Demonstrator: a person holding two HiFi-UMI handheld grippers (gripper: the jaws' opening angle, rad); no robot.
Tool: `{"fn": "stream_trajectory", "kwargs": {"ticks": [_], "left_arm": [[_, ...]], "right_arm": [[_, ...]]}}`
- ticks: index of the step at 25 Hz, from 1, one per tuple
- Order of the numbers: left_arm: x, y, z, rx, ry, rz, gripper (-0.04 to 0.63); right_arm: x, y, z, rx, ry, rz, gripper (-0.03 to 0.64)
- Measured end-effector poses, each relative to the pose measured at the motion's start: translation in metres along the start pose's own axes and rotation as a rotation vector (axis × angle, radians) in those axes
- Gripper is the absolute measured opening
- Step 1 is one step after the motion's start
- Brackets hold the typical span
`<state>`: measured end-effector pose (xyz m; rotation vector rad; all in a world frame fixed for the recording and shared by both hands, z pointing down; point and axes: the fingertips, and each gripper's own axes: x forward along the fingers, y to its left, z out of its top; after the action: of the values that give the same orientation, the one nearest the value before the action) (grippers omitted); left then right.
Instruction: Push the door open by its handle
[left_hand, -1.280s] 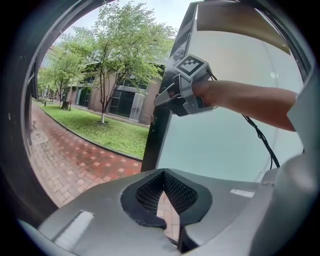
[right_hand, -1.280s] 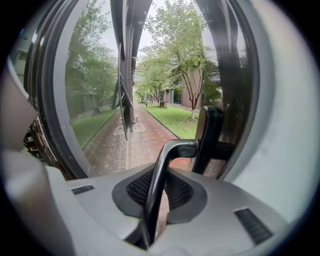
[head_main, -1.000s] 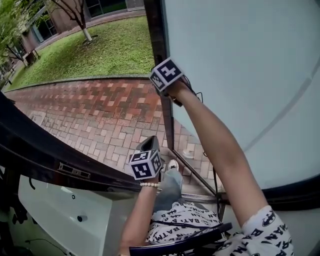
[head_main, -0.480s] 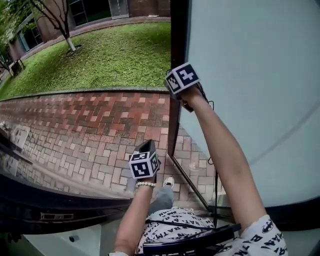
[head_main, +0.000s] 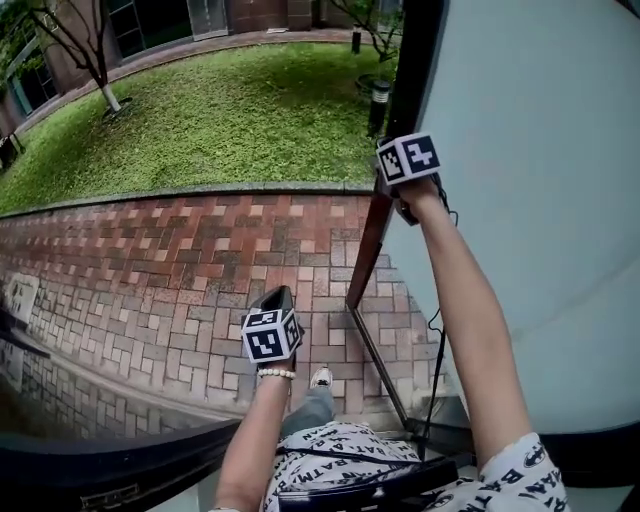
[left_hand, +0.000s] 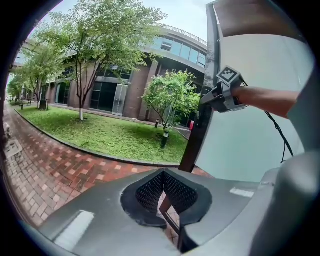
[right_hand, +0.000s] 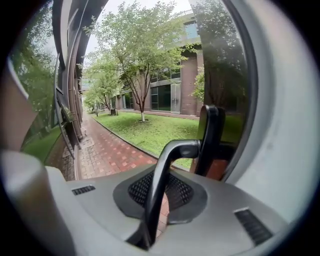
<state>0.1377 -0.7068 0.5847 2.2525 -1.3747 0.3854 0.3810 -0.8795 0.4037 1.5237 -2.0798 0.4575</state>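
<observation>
Head view: my right gripper (head_main: 405, 172), upper right of centre, sits against the dark edge of a pale door (head_main: 540, 220) that fills the right side. My left gripper (head_main: 272, 318) hangs low in the centre over a red brick path (head_main: 180, 260), with a lawn (head_main: 230, 110) above it. A shirt (head_main: 340, 450) at the bottom edge shows upside-down BATMAN lettering.

Left gripper view: my jaws are together with nothing between them. The door stands right of centre.

Right gripper view: my jaws are clamped on the door's dark bent handle (right_hand: 170, 155), centre frame.
</observation>
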Motion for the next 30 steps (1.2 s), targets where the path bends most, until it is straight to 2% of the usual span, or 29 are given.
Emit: {"fn": "stream_trajectory", "kwargs": {"ticks": [11,18,30], "left_arm": [[0.058,-0.011,0.009,0.022,0.059,-0.069,-0.015],[0.089,-0.005,0.021,0.014,0.082,-0.088,-0.014],[0.129,0.014,0.038,-0.012,0.095,-0.093,-0.014]], "right_arm": [[-0.031,-0.152,-0.018,0.117,-0.003,-0.18,0.021],[-0.055,-0.233,-0.031,0.246,-0.029,-0.229,0.021],[-0.1,-0.337,-0.065,0.281,-0.003,-0.374,0.021]]}}
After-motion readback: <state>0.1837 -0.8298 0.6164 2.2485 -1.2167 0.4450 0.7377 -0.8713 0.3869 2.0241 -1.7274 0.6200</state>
